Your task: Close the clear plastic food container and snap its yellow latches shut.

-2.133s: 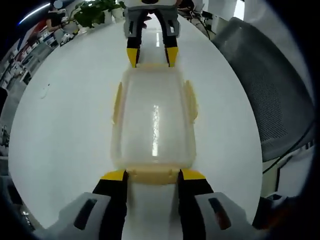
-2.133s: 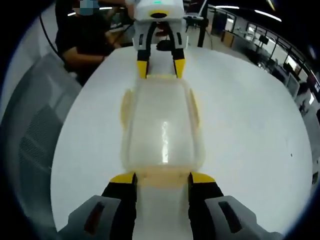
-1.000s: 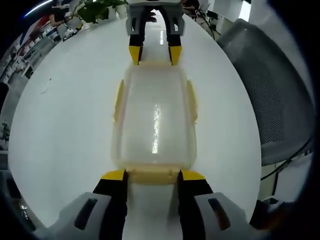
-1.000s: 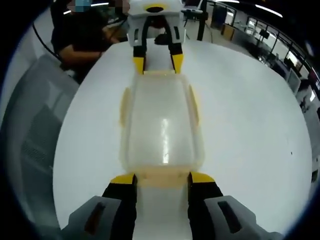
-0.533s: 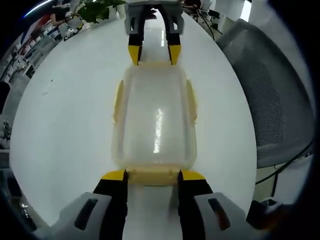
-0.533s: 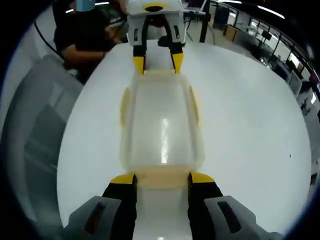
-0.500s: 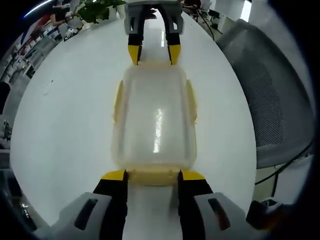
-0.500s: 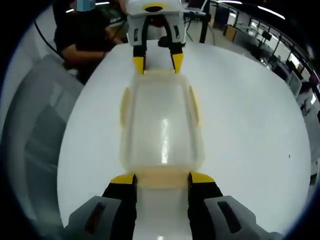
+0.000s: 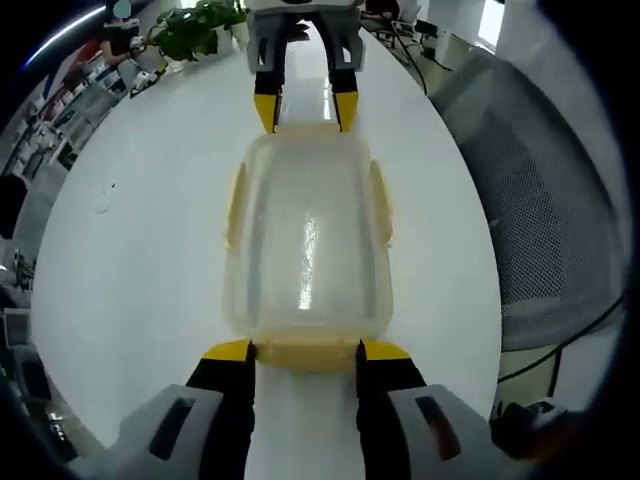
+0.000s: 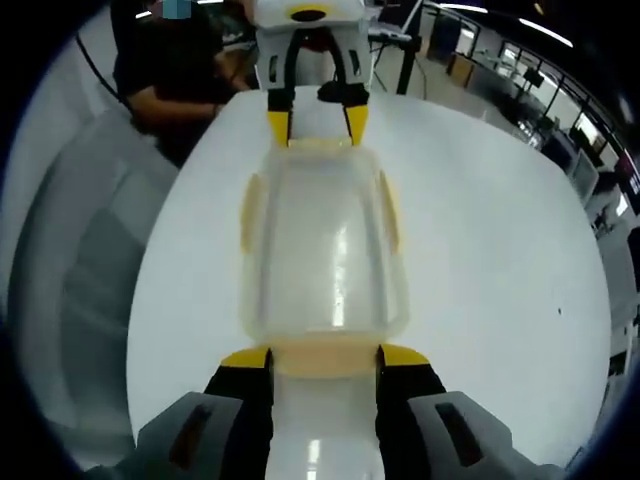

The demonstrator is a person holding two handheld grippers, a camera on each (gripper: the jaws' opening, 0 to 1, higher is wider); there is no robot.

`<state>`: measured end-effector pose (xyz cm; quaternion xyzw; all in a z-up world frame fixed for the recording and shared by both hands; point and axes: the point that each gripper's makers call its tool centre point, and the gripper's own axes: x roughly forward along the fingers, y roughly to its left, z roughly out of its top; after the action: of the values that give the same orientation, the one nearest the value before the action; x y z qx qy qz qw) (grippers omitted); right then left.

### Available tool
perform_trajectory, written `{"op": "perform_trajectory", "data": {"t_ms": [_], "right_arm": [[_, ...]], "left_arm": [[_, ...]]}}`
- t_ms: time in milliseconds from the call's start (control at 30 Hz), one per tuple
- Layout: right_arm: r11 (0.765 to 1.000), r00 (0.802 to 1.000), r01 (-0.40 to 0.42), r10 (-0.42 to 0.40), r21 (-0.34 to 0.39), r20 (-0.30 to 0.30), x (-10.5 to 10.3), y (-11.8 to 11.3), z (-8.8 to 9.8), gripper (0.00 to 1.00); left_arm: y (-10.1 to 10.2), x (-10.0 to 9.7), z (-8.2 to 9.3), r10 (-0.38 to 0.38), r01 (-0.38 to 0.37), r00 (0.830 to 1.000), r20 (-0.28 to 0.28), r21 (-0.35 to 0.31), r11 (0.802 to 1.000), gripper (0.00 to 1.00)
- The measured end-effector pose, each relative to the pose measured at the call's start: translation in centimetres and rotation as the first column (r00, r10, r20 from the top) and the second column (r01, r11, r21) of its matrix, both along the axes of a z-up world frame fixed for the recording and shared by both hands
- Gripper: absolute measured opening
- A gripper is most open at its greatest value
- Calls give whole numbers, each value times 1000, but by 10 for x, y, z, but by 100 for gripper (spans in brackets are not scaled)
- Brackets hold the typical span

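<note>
The lid is already on the clear rectangular plastic food container (image 9: 305, 240), which lies on the round white counter (image 9: 130, 250). Its pale yellow side latches (image 9: 236, 205) seem folded down; the end latches I judge not yet snapped.

The left tongs (image 9: 305, 351) stand spread, their tips touching the near yellow end latch (image 9: 305, 354) without clamping it. At the far end the right tongs (image 9: 304, 108) do the same.

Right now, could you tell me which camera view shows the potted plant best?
The left gripper view: the potted plant stands at the table's far edge there. The right gripper view looks the other way, toward a seated person.
</note>
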<state>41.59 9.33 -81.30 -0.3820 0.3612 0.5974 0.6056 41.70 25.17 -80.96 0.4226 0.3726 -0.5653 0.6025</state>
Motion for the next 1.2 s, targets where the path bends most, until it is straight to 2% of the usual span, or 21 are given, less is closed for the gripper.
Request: {"op": "perform_trajectory", "data": {"t_ms": [500, 1200], "right_arm": [[1000, 1000, -1, 1, -8, 20, -6, -21, 23, 38], [1000, 1000, -2, 2, -2, 30, -11, -66, 38, 38]], "left_arm": [[-20, -6, 25, -4, 4, 1000, 16, -22, 1000, 38], [-66, -11, 38, -5, 6, 1000, 24, -26, 1000, 39]]}}
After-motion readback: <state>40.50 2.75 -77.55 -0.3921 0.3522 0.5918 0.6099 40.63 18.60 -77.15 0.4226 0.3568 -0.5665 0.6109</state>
